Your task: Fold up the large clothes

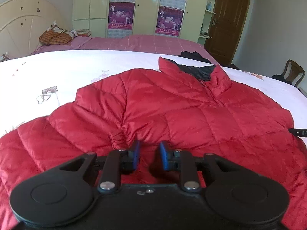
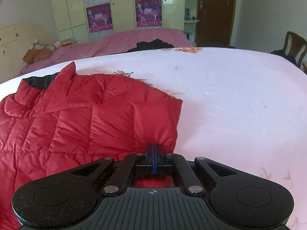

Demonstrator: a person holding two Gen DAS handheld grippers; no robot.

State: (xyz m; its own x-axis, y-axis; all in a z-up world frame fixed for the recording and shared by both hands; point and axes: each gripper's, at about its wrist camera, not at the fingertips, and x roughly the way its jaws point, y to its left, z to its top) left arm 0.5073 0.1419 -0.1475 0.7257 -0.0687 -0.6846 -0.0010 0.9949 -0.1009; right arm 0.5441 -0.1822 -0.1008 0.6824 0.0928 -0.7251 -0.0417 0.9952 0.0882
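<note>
A red quilted puffer jacket [image 1: 172, 113] with a black lining at the collar lies spread on the white flowered bed sheet [image 1: 67, 71]. My left gripper [image 1: 148, 149] is open, its blue pads a short gap apart just above a gathered sleeve cuff [image 1: 119, 138] lying on the jacket's front. In the right wrist view the jacket [image 2: 76, 118] fills the left half. My right gripper [image 2: 154, 149] is shut on the jacket's right edge, where the fabric bunches at the pads.
The white sheet [image 2: 230, 105] extends to the right of the jacket. A pink bed [image 1: 144, 43] with a dark garment [image 2: 153, 45] lies behind. A wooden chair [image 1: 291, 72] stands at the right. Wardrobe, posters and a brown door line the far wall.
</note>
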